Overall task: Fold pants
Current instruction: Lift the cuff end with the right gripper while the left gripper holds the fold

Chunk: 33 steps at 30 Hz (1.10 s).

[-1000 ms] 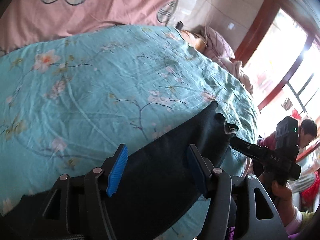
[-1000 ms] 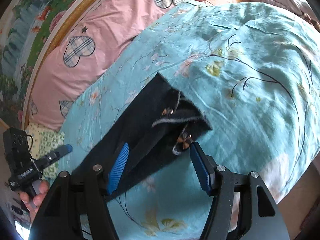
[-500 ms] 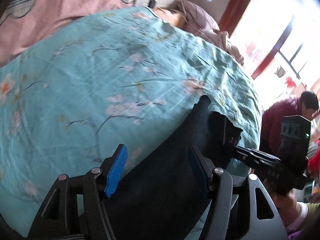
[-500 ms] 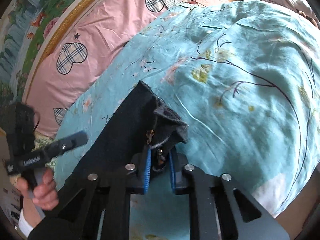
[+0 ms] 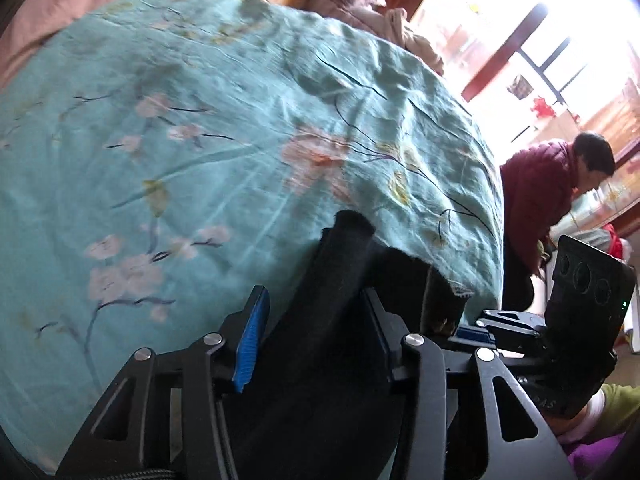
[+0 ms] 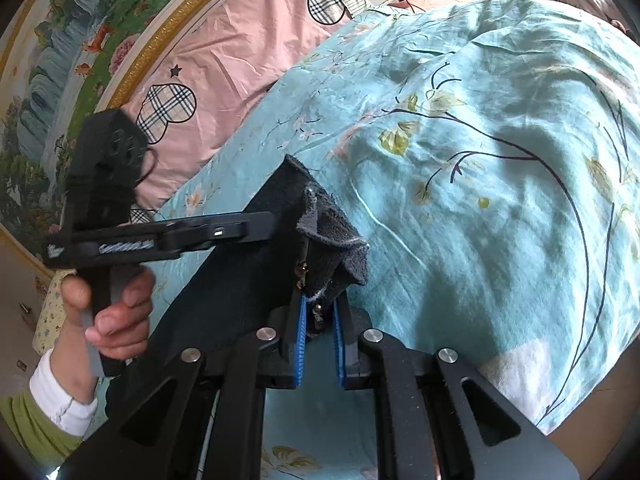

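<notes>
My right tongs are clenched on the zip corner of the soft black fleece-lined pants, which lie along the near edge of the bed with the teal floral bedspread. My left tongs straddle the waistband, spread wide. The cloth looks limp and light, so it should droop; doubled hems give the surest hold.

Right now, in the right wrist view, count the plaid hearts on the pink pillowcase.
3 plaid hearts on the pink pillowcase: one at its top, one mid-way, one low, partly hidden behind the left gripper. More may be hidden.
</notes>
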Motion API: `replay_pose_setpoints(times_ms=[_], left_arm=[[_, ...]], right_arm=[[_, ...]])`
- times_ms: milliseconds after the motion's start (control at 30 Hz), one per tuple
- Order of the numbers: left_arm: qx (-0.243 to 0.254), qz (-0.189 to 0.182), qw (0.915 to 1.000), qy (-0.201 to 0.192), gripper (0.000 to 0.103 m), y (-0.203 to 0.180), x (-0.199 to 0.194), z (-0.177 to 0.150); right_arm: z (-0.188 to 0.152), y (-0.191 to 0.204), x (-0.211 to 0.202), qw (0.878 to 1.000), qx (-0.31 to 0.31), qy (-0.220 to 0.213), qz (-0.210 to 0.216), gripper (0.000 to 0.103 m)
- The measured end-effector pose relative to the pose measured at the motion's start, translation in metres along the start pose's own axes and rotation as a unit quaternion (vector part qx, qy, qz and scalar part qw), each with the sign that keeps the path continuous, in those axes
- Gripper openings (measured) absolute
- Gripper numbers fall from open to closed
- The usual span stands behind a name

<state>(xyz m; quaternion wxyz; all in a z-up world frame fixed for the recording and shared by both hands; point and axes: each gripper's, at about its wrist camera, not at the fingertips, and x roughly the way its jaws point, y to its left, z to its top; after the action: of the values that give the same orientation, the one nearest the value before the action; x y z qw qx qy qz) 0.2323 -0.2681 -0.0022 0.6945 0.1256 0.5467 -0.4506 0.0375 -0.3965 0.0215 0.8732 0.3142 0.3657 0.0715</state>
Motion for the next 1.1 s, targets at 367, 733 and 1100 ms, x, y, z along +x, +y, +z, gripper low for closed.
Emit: replay_pose_setpoints(times_ms=[367,733,1100], left_arm=[[0.012,-0.023,0.9996,-0.014,0.012,-0.003,-0.002,-0.001],[0.021,-0.031,0.9931,-0.111,0.011,-0.013,-0.085,-0.030],[-0.027,-0.017,0.9798,-0.197,0.011,-0.002,-0.153,-0.093]], right_arm=[[-0.001,-0.001,-0.002,1.000,0.000,-0.003,0.013,0.013],[0.007,0.042,-0.025,0.995,-0.048,-0.035,0.081,0.013],[-0.006,0.111,-0.023,0.979,-0.109,-0.013,0.174,0.013]])
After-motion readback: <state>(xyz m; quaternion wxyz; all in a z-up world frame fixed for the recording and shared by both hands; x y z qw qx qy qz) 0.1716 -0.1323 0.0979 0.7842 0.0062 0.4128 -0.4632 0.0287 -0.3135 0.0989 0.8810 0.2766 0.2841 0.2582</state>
